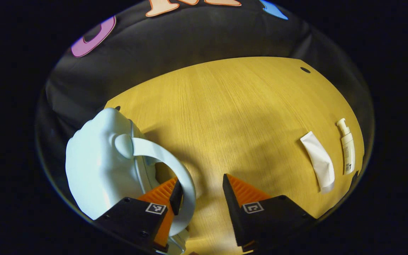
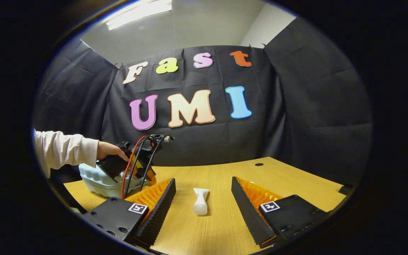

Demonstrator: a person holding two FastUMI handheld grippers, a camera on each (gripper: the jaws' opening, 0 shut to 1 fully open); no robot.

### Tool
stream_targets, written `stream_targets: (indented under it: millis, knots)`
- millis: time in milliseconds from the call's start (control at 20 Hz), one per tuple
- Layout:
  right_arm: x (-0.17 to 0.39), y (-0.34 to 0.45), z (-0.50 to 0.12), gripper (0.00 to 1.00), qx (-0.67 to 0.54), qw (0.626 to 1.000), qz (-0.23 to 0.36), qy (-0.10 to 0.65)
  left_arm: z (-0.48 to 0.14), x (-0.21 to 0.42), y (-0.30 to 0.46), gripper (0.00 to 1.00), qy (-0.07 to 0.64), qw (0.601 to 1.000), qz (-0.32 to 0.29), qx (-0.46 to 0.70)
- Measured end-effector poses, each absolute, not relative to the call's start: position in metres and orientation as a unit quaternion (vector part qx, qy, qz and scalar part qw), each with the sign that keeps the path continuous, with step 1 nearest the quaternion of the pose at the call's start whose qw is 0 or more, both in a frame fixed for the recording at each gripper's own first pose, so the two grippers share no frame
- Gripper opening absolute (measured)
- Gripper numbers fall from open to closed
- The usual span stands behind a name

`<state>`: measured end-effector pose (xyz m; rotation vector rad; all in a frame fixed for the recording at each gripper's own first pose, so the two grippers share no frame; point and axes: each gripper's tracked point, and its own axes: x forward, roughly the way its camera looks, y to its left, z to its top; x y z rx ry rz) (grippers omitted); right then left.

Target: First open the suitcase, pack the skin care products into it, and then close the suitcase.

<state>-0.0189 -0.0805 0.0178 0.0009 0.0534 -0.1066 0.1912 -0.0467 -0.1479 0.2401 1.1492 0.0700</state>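
Note:
The pale blue suitcase [image 1: 97, 166] lies closed at the table's left, and its curved handle [image 1: 175, 163] arches toward me. My left gripper [image 1: 202, 193] is open, with one finger [image 1: 161, 196] inside the handle loop and the handle running between the jaws. A white tube [image 1: 319, 163] and a pump bottle [image 1: 347, 148] lie far right. In the right gripper view my right gripper [image 2: 203, 181] is open just above the table, and the white tube [image 2: 200, 202] lies between and just ahead of its fingers, untouched. The left gripper [image 2: 147, 177] sits at the suitcase [image 2: 99, 182].
The wooden table [image 1: 232, 106] has a small cable hole [image 1: 305, 69] near its far corner. A hand [image 2: 110, 150] in a white sleeve [image 2: 62, 150] holds the left gripper, with cables [image 2: 133, 159] looping off it. Black cloth walls close the table's back and sides.

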Motion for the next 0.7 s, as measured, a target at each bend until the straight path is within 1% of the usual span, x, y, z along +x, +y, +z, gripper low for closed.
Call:
stream_targets:
  millis: [50,100,150,250,500,700]
  knots:
    - [-0.018,-0.081,0.019,0.99,0.003,0.998,-0.053,0.026,-0.148,0.192,-0.041,0.58,0.542,0.831,0.039,0.118]
    - [-0.019,-0.082,0.019,0.99,0.005,0.998,-0.054,0.025,-0.148,0.192,-0.037,0.39,0.542,0.83,0.043,0.121]
    - [-0.019,-0.082,0.019,0.99,0.007,0.998,-0.054,0.025,-0.148,0.191,-0.034,0.33,0.542,0.83,0.044,0.122]
    - [-0.018,-0.083,0.017,0.99,0.01,0.998,-0.056,0.027,-0.148,0.191,-0.034,0.16,0.543,0.83,0.039,0.121]
    - [-0.017,-0.077,0.013,0.99,0.002,0.998,-0.048,0.033,-0.142,0.193,-0.037,0.11,0.54,0.831,0.036,0.131]
    - [-0.017,-0.076,0.012,0.99,-0.008,0.998,-0.046,0.034,-0.133,0.195,-0.04,0.1,0.535,0.833,0.034,0.136]
